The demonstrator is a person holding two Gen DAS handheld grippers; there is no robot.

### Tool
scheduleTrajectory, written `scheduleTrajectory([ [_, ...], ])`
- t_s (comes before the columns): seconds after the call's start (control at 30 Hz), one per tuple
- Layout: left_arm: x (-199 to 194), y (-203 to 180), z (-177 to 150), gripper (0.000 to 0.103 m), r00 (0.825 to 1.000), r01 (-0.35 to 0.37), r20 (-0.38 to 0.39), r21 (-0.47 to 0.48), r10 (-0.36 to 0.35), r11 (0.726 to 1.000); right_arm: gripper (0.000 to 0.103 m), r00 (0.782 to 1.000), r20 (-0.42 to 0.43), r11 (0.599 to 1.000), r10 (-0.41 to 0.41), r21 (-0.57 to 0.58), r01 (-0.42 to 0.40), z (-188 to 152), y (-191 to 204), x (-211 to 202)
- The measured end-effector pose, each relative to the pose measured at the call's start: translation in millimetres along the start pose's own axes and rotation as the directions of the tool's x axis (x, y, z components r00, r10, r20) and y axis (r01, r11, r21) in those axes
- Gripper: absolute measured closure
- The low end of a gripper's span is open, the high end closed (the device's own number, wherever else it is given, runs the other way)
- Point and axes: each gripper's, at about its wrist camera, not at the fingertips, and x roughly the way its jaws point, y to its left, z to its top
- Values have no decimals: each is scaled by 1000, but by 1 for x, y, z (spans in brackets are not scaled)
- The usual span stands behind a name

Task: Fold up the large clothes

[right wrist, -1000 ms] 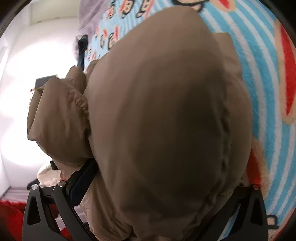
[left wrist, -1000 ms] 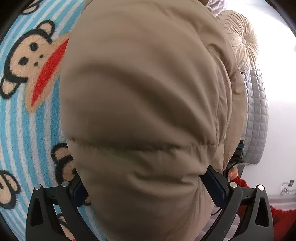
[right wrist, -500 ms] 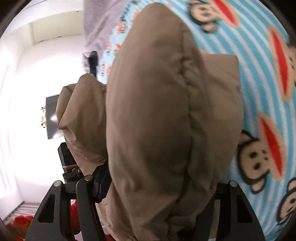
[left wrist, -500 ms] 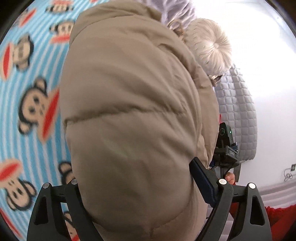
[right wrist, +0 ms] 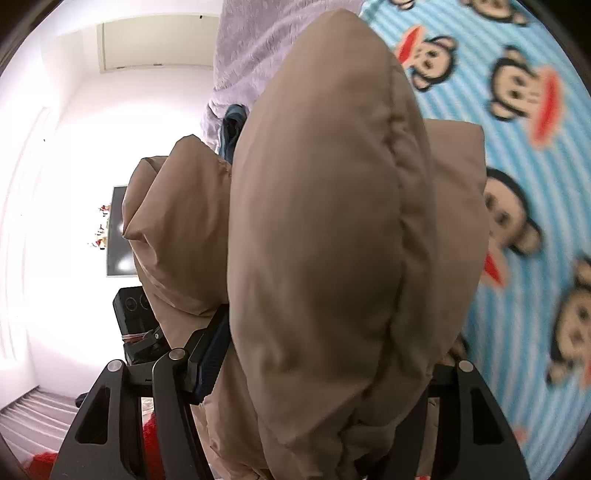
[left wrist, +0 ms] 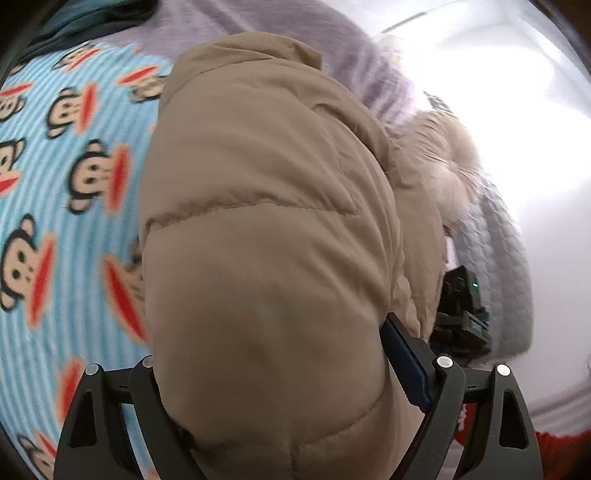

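Note:
A puffy beige quilted jacket (left wrist: 258, 221) fills the middle of both views, bunched and lifted off the bed. My left gripper (left wrist: 273, 350) is shut on a thick fold of it; the right blue pad (left wrist: 402, 354) presses the fabric and the left finger is hidden behind it. In the right wrist view my right gripper (right wrist: 325, 354) is shut on another bulging part of the jacket (right wrist: 325, 203), with its left pad (right wrist: 210, 350) against the cloth. More of the jacket hangs to the left there. Each view shows the other gripper's black body beside the jacket.
Under the jacket lies a blue striped blanket with monkey faces (left wrist: 74, 184) (right wrist: 517, 147), with a lilac fleece blanket (left wrist: 295, 29) beyond. A pale round cushion (left wrist: 447, 162) and a grey quilted cover (left wrist: 506, 277) sit to the right. White walls and a dark screen (right wrist: 118, 236) stand behind.
Both grippers have risen and drawn back with the jacket, so more of the monkey blanket and the lilac blanket shows. The jaws have narrowed on the fabric.

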Motion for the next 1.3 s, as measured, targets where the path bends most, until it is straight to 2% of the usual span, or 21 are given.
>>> scheduleTrajectory([
  [0.07, 13, 17, 7, 14, 999, -34, -17, -29, 34, 999, 36, 999, -13, 999, -37, 3, 37, 12, -7, 22],
  [0.13, 28, 41, 8, 9, 999, -34, -22, -72, 32, 997, 34, 996, -28, 997, -80, 23, 80, 18, -19, 43],
  [0.27, 40, 55, -2, 6, 1000, -13, -6, -95, 12, 995, 23, 998, -16, 994, -60, 93, 61, 20, -40, 60],
  [0.33, 34, 51, -8, 6, 998, -62, 1, -85, 63, 994, 23, 997, -14, 991, -73, 107, 74, 15, -41, 62],
  [0.4, 17, 39, -14, 6, 989, -144, 32, -52, 146, 988, 23, 991, 4, 987, -132, 94, 131, 6, -37, 44],
  [0.43, 4, 31, -15, 7, 977, -201, 65, -22, 202, 979, 23, 986, 20, 984, -163, 81, 161, 1, -31, 36],
  [0.47, -11, 23, -16, 16, 964, -244, 112, 5, 242, 970, 23, 979, 40, 978, -199, 66, 196, -4, -25, 26],
  [0.5, -19, 17, -15, 19, 957, -261, 136, 15, 257, 965, 23, 969, 69, 971, -237, 49, 234, -10, -18, 13],
  [0.53, -33, 10, -14, 27, 947, -278, 177, 28, 269, 960, 25, 959, 100, 964, -266, 32, 264, -15, -9, 1],
  [0.57, -44, 6, -11, 38, 945, -273, 200, 37, 260, 961, 37, 949, 131, 958, -285, 20, 285, -19, -2, -10],
  [0.6, -52, 4, -8, 42, 945, -266, 211, 51, 250, 963, 45, 940, 165, 954, -298, 8, 301, -28, 8, -25],
  [0.63, -57, 2, -4, 44, 943, -269, 219, 65, 250, 961, 61, 937, 181, 953, -299, 3, 303, -32, 15, -32],
  [0.67, -62, 4, -1, 44, 942, -272, 223, 76, 250, 959, 72, 936, 191, 954, -295, 0, 300, -34, 21, -34],
  [0.77, -54, -9, 15, 44, 933, -304, 244, 144, 264, 942, 75, 944, 199, 955, -265, -80, 285, -66, 47, -40],
  [0.8, -47, -15, 20, 44, 933, -307, 247, 161, 263, 938, 75, 945, 194, 950, -265, -118, 291, -67, 51, -58],
  [0.83, -34, -25, 29, 44, 935, -301, 251, 181, 252, 936, 75, 945, 186, 942, -268, -154, 297, -77, 55, -53],
  [0.9, -18, -38, 33, 44, 931, -319, 255, 221, 261, 922, 75, 944, 163, 919, -286, -233, 318, -92, 68, -50],
  [0.97, 13, -50, 41, 44, 915, -379, 246, 260, 318, 888, 75, 931, 145, 890, -335, -276, 363, -103, 74, -34],
  [1.1, 70, -60, 43, 44, 893, -449, 196, 316, 406, 836, 75, 851, 138, 808, -507, -269, 525, -114, 53, -14],
  [1.2, 91, -69, 36, 43, 873, -489, 196, 366, 447, 792, 76, 857, 133, 838, -498, -181, 515, -121, 24, -16],
  [1.3, 104, -72, 31, 43, 856, -516, 205, 387, 474, 764, 76, 860, 158, 846, -486, -165, 508, -132, 6, -19],
])
